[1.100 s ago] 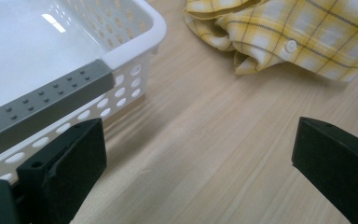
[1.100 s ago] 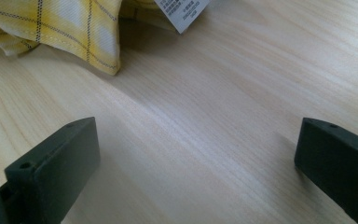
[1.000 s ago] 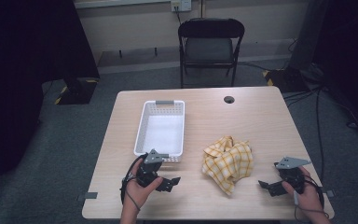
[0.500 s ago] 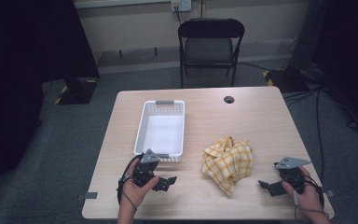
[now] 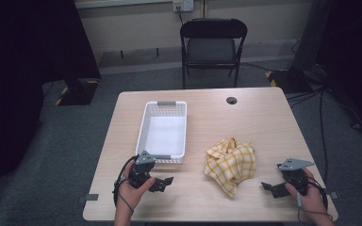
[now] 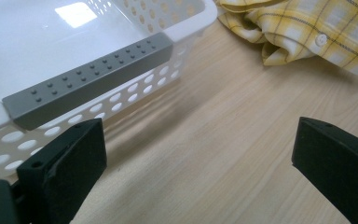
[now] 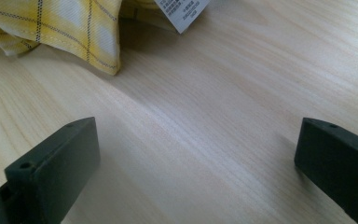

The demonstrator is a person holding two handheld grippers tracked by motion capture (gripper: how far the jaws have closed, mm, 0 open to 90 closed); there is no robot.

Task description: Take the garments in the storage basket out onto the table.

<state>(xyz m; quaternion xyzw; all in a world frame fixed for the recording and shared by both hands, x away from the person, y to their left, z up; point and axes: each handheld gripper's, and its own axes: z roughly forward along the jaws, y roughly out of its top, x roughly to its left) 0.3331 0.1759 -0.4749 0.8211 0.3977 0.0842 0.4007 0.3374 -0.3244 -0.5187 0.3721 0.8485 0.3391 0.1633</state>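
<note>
A crumpled yellow plaid shirt (image 5: 231, 162) lies on the wooden table (image 5: 264, 117), right of a white perforated basket (image 5: 164, 132) with grey handles. My left gripper (image 5: 166, 182) rests near the table's front edge, just below the basket's near end, open with nothing between its jaws. In the left gripper view the basket's grey handle (image 6: 91, 79) is close ahead at left and the shirt (image 6: 307, 32) at upper right. My right gripper (image 5: 269, 187) is open at the front right, a short way right of the shirt. The shirt's hem (image 7: 74, 32) and a white label (image 7: 182, 11) lie ahead of it.
A black folding chair (image 5: 213, 47) stands behind the table. A round cable hole (image 5: 231, 100) sits near the table's far edge. Cables run over the grey floor at right. The basket holds nothing.
My left gripper has shifted slightly toward the table's front edge. The right gripper, shirt and basket have not moved.
</note>
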